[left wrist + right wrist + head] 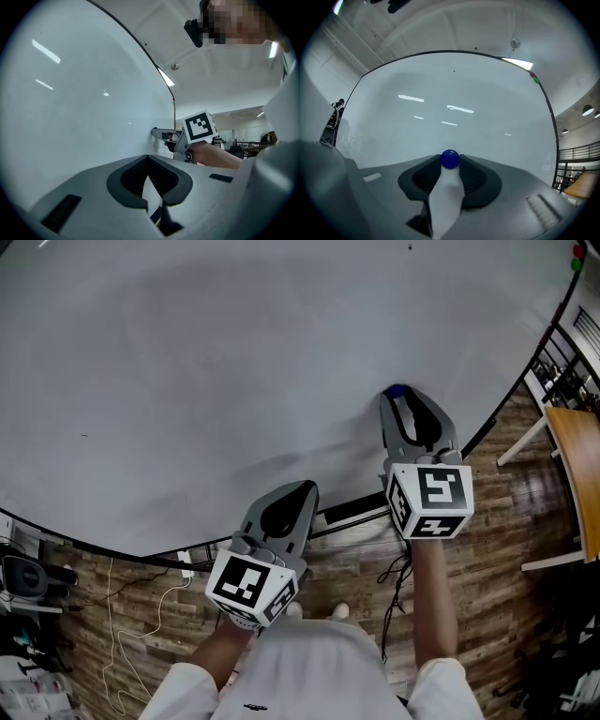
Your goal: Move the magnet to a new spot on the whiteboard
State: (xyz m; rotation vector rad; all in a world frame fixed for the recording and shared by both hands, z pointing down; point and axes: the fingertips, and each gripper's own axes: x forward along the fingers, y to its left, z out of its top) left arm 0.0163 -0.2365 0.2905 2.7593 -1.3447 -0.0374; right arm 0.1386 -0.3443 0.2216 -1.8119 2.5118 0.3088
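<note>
Small blue magnet (450, 159) low on the right part of the whiteboard (234, 381), squeezed between the tips of the right gripper (397, 393). Left gripper (305, 486) nearer and further left, by the board's bottom edge, tips closed together, nothing inside.

The whiteboard (234, 352) is pale grey-white with a thin black frame. The magnet (450, 159) is glossy deep blue. The left gripper (304, 487) and right gripper (398, 396) are mid grey with black pads. Their marker cubes (433, 495) are white with black square patterns. At the whiteboard's top right corner are a red magnet (577, 251) and a green magnet (576, 265). The floor (487, 521) is brown wood planking, and the table (577, 456) is orange-brown.
</note>
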